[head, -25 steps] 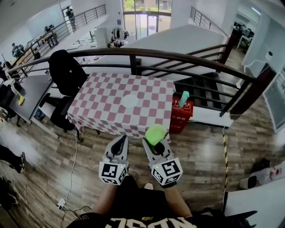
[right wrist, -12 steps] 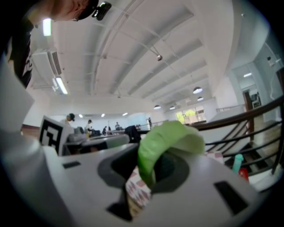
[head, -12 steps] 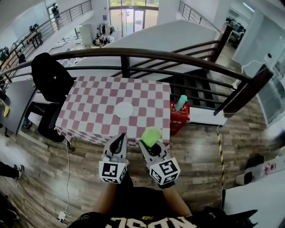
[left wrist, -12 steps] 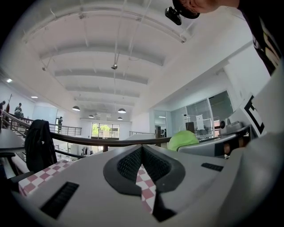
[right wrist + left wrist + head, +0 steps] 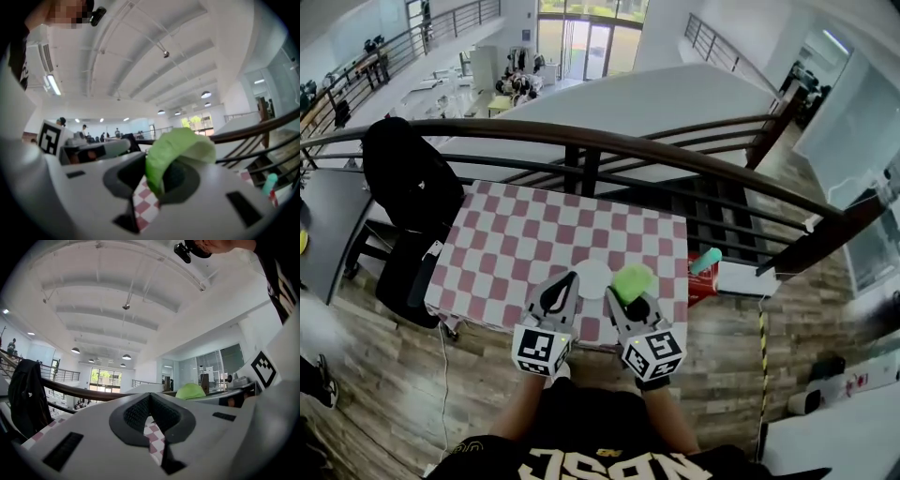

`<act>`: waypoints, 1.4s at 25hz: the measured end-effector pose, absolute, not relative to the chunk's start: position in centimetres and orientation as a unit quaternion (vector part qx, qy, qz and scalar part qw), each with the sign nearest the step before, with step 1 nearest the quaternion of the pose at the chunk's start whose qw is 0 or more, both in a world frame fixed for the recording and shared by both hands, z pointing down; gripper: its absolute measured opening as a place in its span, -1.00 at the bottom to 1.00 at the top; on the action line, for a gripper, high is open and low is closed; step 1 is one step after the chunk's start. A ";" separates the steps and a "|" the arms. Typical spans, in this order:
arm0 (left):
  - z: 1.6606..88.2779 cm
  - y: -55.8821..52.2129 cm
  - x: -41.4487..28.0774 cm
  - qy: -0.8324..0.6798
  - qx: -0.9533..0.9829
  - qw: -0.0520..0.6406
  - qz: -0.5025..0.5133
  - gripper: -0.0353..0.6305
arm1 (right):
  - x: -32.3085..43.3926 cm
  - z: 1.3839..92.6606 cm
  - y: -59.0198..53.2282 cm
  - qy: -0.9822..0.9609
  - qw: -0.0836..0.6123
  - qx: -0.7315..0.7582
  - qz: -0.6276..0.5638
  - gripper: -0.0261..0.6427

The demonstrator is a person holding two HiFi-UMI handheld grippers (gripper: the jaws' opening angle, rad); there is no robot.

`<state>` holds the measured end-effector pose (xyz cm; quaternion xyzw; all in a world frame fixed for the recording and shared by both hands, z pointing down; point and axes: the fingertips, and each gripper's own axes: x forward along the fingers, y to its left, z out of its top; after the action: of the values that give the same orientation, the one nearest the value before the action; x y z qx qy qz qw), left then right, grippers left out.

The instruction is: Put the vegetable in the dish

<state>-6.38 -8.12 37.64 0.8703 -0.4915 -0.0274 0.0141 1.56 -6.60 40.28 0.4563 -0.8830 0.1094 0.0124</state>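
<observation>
A light green leafy vegetable (image 5: 631,281) sticks out of my right gripper (image 5: 628,302), which is shut on it; in the right gripper view the vegetable (image 5: 176,152) fills the jaws. My left gripper (image 5: 562,295) is shut and holds nothing, its tips over the near edge of the table (image 5: 516,253) with the red-and-white checked cloth. A small white dish (image 5: 593,277) lies on the cloth just beyond and between the two grippers, partly hidden by them. From the left gripper view the vegetable (image 5: 189,391) shows to the right over the closed jaws.
A dark wooden railing (image 5: 675,159) runs behind the table, with stairs beyond. A black office chair (image 5: 403,187) stands at the table's left. A red crate (image 5: 698,281) with a teal bottle (image 5: 707,260) sits on the floor to the right. Wooden floor lies around.
The table and dish have come much closer under the grippers as the person stepped forward. Both grippers now reach the table's near edge; the right still holds the vegetable.
</observation>
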 end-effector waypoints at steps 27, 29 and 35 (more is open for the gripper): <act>55.6 -17.1 -1.4 -0.164 0.971 0.135 0.107 -0.11 | 3.6 58.4 -15.3 -0.913 -0.026 0.136 0.384 -0.65; 57.0 -16.5 -0.5 -0.121 0.974 0.141 0.131 0.12 | 3.0 58.4 -15.1 -0.908 -0.059 0.081 0.407 -0.65; 59.2 -15.8 1.5 -0.042 0.973 0.100 0.203 0.65 | 0.6 57.3 -14.2 -0.884 -0.116 -0.067 0.449 -0.65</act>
<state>1.48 -15.84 59.17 0.9733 -0.0418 0.2027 0.0996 0.56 -14.18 57.26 -0.0665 -0.8835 0.4487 -0.1165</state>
